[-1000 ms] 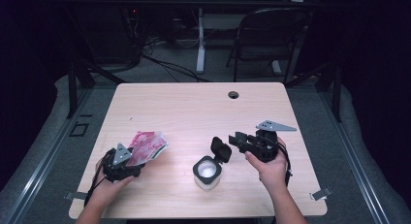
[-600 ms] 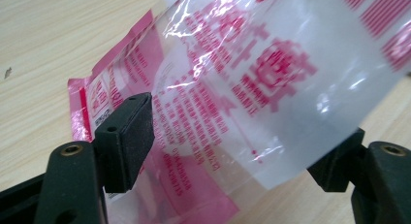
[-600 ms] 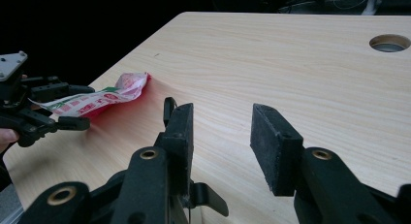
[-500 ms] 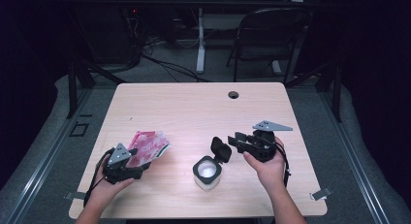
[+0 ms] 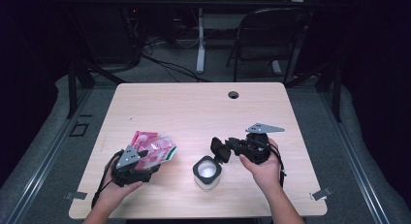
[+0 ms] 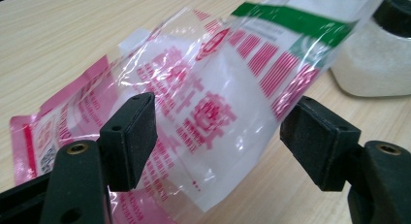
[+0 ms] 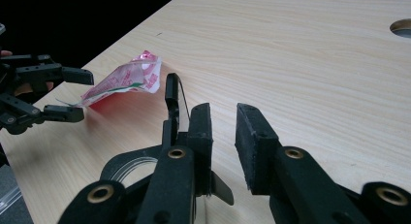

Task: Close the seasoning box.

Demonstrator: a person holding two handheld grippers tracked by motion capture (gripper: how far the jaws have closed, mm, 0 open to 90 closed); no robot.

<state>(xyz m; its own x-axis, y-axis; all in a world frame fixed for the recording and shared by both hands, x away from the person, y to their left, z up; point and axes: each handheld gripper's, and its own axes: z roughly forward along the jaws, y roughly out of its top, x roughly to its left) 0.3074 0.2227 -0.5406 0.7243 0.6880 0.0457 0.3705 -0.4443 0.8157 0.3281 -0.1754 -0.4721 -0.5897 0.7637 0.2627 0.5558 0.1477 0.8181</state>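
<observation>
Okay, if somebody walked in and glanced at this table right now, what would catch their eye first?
Probably the shiny pink, white and green plastic bag near the table's front left, lying between the open jaws of the left gripper. Next, the small white-filled jar at front centre, its black flip lid standing open. The right gripper sits right at that lid; its jaws have just been closing.

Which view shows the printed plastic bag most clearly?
The left gripper view: the bag is close, its red and green print plain. In the high view it looks small; the right gripper view shows only one far end.
</observation>
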